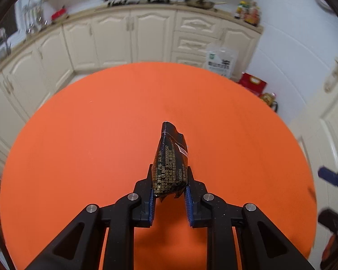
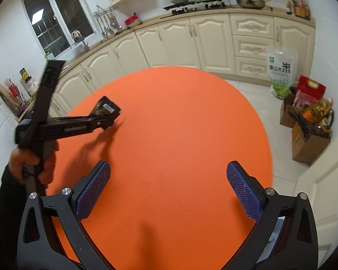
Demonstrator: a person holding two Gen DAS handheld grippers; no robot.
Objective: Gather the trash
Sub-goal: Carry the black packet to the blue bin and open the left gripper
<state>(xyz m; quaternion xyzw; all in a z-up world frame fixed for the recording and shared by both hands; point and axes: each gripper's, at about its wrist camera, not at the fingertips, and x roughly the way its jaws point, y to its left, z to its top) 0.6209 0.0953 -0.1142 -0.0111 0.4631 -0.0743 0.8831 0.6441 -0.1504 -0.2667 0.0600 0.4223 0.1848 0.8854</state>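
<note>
The round orange table (image 2: 169, 123) fills both views and serves as the landmark; its visible top carries no other litter, so this may be the last piece. Beyond its far edge run cream kitchen cabinets (image 2: 191, 42), and past its right edge, on the floor, sit cardboard boxes of groceries (image 2: 308, 132). No bin shows in either view. Above the table's near side the right gripper (image 2: 169, 189) hangs with its jaws spread wide and nothing between them, probably free for a next pickup. Over the table's left part, the left gripper (image 1: 169, 191) is clamped on a black snack wrapper (image 1: 171, 164), lifted clear of the top, likely for carrying off.
</note>
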